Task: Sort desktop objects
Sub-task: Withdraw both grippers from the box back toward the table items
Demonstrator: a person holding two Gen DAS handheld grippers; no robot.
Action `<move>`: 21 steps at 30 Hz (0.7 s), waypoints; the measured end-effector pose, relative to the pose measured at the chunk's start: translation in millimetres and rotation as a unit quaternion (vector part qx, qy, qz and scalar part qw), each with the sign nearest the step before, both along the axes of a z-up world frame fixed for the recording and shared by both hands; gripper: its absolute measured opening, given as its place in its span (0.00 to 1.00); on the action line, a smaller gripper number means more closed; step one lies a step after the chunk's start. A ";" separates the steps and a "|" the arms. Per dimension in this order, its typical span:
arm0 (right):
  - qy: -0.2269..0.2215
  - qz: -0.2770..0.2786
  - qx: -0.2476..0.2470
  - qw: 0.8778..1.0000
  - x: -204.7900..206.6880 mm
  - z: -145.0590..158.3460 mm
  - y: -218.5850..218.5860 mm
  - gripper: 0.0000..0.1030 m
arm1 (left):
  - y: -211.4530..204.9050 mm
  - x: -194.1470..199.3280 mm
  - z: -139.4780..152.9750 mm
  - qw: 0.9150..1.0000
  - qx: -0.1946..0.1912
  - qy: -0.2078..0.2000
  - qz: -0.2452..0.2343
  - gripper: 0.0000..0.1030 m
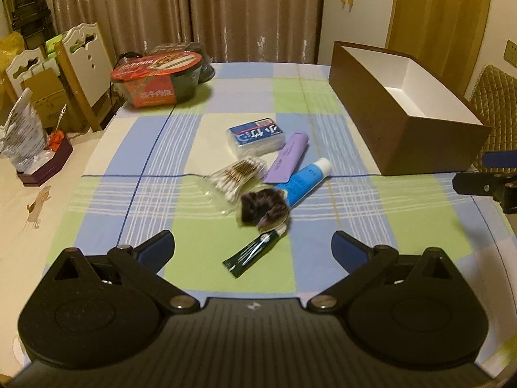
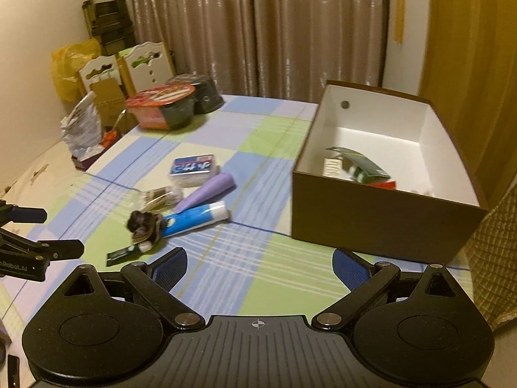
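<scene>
A small pile lies mid-table on the checked cloth: a blue tissue pack [image 1: 256, 138] [image 2: 193, 169], a purple tube [image 1: 287, 157] [image 2: 206, 192], a blue-and-white tube [image 1: 305, 181] [image 2: 197, 217], a bag of cotton swabs [image 1: 237, 177] [image 2: 160, 196], a dark furry scrunchie [image 1: 263, 207] [image 2: 143, 223] and a dark green sachet [image 1: 253, 252] [image 2: 124, 253]. The brown box [image 1: 420, 148] [image 2: 381, 220] with a white inside stands at the right and holds a green packet [image 2: 362, 163] and other small items. My left gripper [image 1: 253, 247] is open just short of the sachet. My right gripper [image 2: 260, 270] is open, in front of the box.
An instant-food bowl [image 1: 158, 77] [image 2: 163, 106] sits at the far left of the table, a dark bowl [image 2: 202, 92] behind it. A purple tray with a foil bag [image 1: 30, 142] [image 2: 85, 135] stands at the left edge. Chairs and curtains lie beyond.
</scene>
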State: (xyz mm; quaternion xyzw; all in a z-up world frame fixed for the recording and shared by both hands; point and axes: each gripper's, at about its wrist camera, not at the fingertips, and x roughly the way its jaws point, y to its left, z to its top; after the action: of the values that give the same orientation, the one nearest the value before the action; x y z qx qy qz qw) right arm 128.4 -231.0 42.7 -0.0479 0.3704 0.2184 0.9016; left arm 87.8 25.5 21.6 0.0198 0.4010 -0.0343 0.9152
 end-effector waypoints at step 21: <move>0.013 0.026 -0.011 1.000 -6.4 -8.2 26.7 0.96 | 12.8 -12.0 -6.6 1.000 -0.016 0.008 0.006 0.99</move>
State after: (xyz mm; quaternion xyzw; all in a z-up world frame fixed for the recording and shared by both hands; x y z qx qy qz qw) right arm 122.0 -204.2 34.6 -0.0649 0.3832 0.2386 0.8899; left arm 75.9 38.3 15.0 0.0025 0.4081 -0.0353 0.9123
